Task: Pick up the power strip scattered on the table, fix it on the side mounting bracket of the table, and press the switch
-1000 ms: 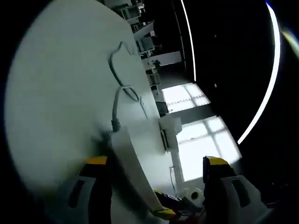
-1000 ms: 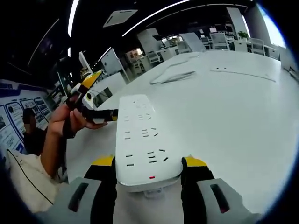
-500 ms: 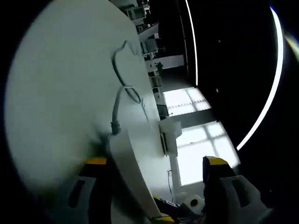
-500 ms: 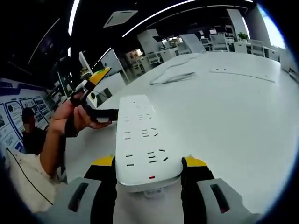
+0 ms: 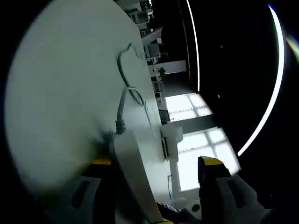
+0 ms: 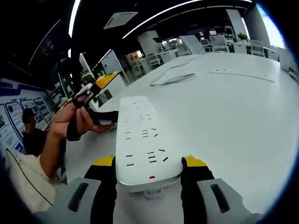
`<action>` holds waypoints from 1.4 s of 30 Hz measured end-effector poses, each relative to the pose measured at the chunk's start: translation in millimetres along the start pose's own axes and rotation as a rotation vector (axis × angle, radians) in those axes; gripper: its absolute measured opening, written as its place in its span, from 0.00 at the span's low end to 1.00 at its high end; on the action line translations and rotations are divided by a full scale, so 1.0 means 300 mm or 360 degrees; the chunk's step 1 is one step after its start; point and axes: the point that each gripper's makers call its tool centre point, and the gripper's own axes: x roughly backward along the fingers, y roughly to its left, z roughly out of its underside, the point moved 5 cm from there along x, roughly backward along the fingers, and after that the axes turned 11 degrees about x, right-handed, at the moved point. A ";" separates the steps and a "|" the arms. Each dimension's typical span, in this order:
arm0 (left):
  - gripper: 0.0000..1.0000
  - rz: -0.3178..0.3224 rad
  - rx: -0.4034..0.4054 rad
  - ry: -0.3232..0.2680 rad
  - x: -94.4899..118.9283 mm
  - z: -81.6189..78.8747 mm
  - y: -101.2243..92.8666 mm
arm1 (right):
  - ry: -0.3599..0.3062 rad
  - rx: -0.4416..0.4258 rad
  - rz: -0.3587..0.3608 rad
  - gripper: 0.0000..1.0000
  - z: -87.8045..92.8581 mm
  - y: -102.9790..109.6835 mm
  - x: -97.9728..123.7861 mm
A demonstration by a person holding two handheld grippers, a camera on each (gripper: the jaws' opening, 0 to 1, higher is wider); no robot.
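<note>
- My right gripper (image 6: 148, 173) has its jaws pinched on the near end of the power strip (image 6: 142, 140), one yellow-tipped jaw on each long side.
- The strip runs away from me over the white table (image 6: 233, 112), socket face up, with a small red mark at the end I hold.
- My left gripper (image 5: 154, 186) has its jaws spread; the strip (image 5: 133, 177) passes edge-on between them, lying close to the left jaw and well clear of the right one.
- In the right gripper view I see the left gripper (image 6: 100, 84) in a hand (image 6: 77, 123) beside the strip's far left side; I can't tell whether it touches.
- From the strip's far end a cord (image 5: 124, 100) leaves and loops across the table (image 5: 56, 93).
- A small white bracket (image 5: 170, 140) sits at the table's edge, just beyond the strip.
- Farther off, a flat white plate (image 6: 240, 73) lies on the table.
</note>
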 end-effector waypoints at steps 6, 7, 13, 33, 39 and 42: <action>0.64 -0.0033 0.0001 0.0001 0.003 0.007 0.010 | 0.0000 0.0011 0.0002 0.50 0.001 0.001 0.001; 0.61 -0.0045 0.0003 -0.0003 0.005 0.009 0.015 | -0.0001 0.0013 0.0001 0.50 0.001 0.002 0.001; 0.56 -0.0052 0.0026 0.0016 0.006 0.014 0.028 | -0.0007 0.0018 0.0001 0.50 0.001 -0.005 0.002; 0.37 -0.0088 0.0029 -0.0003 0.008 0.004 0.065 | -0.0034 0.0028 0.0006 0.50 0.007 0.003 0.002; 0.31 -0.0110 0.0005 -0.0011 0.005 0.000 0.075 | -0.0041 0.0034 0.0006 0.50 0.008 0.006 0.001; 0.31 -0.0109 0.0001 -0.0013 0.005 0.001 0.075 | -0.0042 0.0040 0.0009 0.50 0.009 0.007 0.001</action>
